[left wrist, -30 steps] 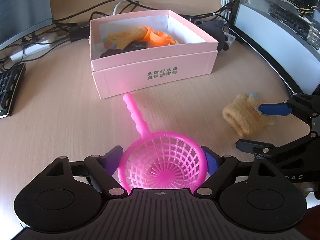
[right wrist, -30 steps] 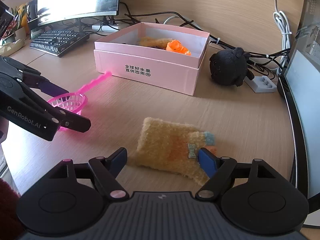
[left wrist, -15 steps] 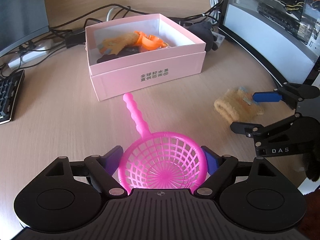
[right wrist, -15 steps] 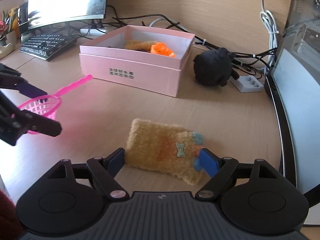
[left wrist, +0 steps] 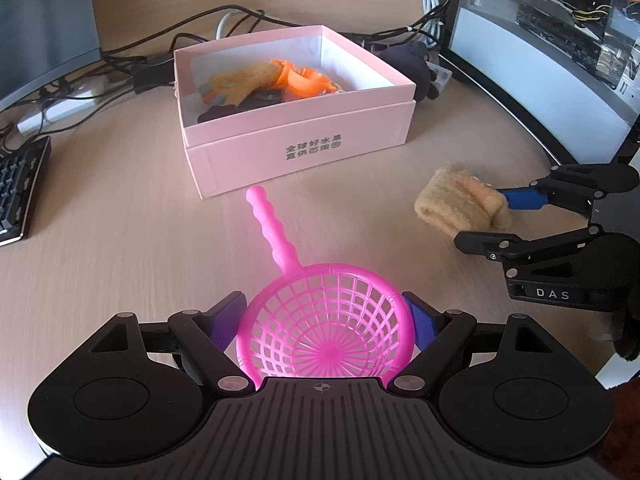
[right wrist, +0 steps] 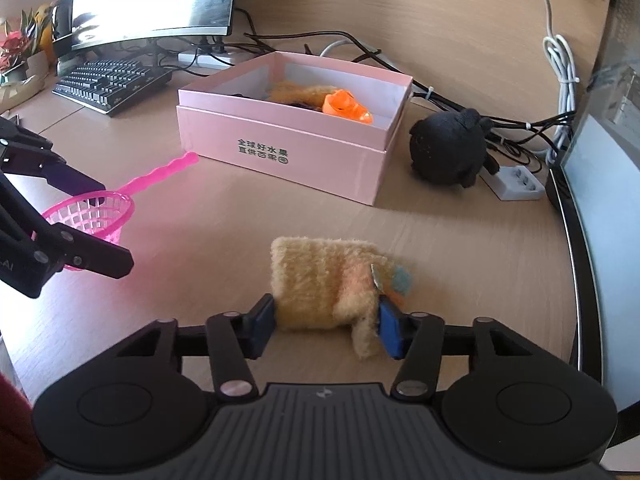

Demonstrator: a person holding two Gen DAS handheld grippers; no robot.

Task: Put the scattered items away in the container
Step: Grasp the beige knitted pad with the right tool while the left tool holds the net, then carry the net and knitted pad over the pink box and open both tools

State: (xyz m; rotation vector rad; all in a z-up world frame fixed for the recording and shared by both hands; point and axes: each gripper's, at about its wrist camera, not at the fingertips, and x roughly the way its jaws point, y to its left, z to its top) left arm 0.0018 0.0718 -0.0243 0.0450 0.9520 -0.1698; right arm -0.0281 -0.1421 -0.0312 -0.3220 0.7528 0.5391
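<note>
Left wrist view: the left claw (left wrist: 325, 322) pinches the bowl of the pink toy strainer (left wrist: 324, 330) between its blue pads, the handle pointing toward the pink box (left wrist: 296, 148) just beyond. Compared with a second ago the strainer sits the same way in the claw, so this grasp is settled; the box looks a little farther and more to the right. On the right, the right claw (left wrist: 486, 216) now straddles the fuzzy yellow sock (left wrist: 460, 204), where earlier its fingers stood wider and only partly over it.

Right wrist view: the right claw (right wrist: 324, 326) has narrowed onto the sock (right wrist: 320, 280), both pads (right wrist: 262, 324) touching its near end and bunching the fabric; half a second ago they stood apart from it. The sock still lies on the bench (right wrist: 460, 264), well short of the box (right wrist: 288, 148), which already holds another sock and an orange toy. Both remaining items appear gripped, so lifting and carrying to the box seems next.
</note>
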